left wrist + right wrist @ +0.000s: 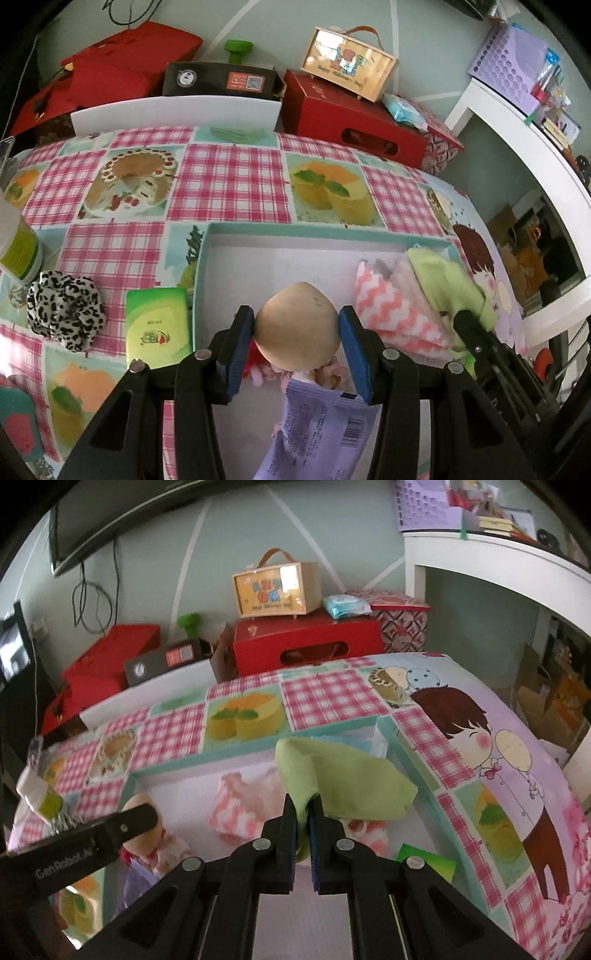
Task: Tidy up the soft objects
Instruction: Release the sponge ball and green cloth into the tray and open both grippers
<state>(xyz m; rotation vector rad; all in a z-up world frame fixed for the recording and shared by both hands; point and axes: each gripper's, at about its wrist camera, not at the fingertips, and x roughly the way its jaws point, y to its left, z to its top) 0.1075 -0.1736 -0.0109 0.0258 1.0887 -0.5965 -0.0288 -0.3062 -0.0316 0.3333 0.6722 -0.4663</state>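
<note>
Between the blue pads of the left gripper (297, 326) a tan doll head (297, 326) is clamped over the teal-rimmed box (321, 232), angled steeply downward. Just left of it, outside the box, one green packet (158, 325) and one leopard scrunchie (64, 308) are noted; one purple packet (317, 432) lies beneath. Right of it, one pink chevron cloth (397, 317) rests in the box. One green cloth (343, 779) is pinched in the closed right gripper (302, 812), tilted down.

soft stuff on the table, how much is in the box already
Done: the pink zigzag cloth lies in the teal-rimmed box. In hand: the left gripper holds a tan ball and the right gripper pinches a green cloth, both over the box. Left: the leopard scrunchie outside.
</note>
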